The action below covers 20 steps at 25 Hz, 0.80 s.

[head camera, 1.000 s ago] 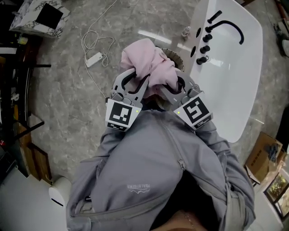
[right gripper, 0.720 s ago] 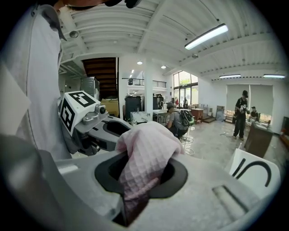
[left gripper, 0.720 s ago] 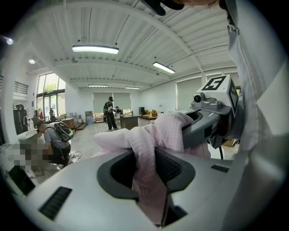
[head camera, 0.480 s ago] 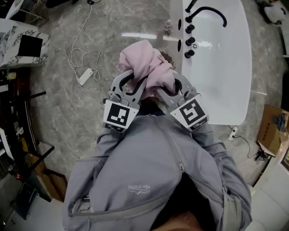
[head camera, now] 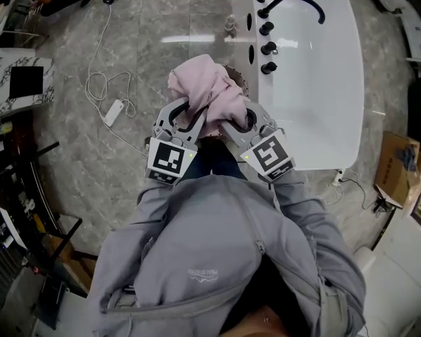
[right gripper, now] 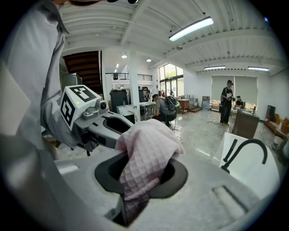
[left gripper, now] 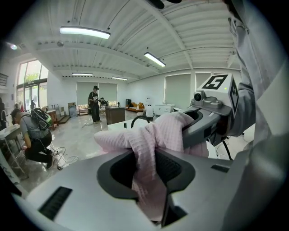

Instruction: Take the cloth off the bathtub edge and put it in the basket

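The pink waffle cloth (head camera: 207, 89) hangs bunched in the air, off the white bathtub (head camera: 316, 99). My left gripper (head camera: 196, 118) is shut on its left part and my right gripper (head camera: 235, 120) on its right part, side by side. Under the cloth a piece of the round basket rim (head camera: 239, 74) shows beside the tub; the rest is hidden. In the left gripper view the cloth (left gripper: 153, 140) runs down between the jaws of the left gripper (left gripper: 149, 178). In the right gripper view the cloth (right gripper: 146, 149) fills the jaws of the right gripper (right gripper: 135, 180).
Black faucet (head camera: 293, 5) and knobs (head camera: 266, 47) sit at the tub's end. A white power strip with its cord (head camera: 113, 112) lies on the marble floor to the left. A cardboard box (head camera: 398, 168) stands at the right. People stand and crouch far off in the room.
Both grippers keep their hold on the cloth. The view has turned, so the tub now lies straighter at the right, and the cloth and grippers sit a little higher and further left.
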Each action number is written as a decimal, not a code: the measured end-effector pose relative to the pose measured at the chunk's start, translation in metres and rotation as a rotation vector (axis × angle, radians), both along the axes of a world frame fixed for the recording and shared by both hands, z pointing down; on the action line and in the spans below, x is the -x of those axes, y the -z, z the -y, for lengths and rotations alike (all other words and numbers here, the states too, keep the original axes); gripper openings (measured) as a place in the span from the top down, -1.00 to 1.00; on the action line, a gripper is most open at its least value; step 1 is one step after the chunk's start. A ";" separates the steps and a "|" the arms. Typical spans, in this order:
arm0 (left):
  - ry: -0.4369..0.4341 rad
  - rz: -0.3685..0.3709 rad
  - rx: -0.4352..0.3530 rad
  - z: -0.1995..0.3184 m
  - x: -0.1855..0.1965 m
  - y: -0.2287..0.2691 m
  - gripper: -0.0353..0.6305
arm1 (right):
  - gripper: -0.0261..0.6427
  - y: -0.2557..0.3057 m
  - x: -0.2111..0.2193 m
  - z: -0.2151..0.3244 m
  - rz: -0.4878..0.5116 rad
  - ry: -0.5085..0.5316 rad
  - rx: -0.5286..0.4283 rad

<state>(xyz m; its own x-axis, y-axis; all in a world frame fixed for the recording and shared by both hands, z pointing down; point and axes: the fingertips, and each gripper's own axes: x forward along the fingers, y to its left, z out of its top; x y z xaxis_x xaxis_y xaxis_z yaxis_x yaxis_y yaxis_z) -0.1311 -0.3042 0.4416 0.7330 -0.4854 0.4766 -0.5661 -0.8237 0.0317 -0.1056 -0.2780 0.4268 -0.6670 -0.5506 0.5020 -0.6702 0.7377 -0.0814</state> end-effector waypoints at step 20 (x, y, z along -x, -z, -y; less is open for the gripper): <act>-0.110 0.196 0.211 0.013 -0.004 -0.186 0.55 | 0.69 -0.191 -0.018 0.011 -0.157 -0.002 0.215</act>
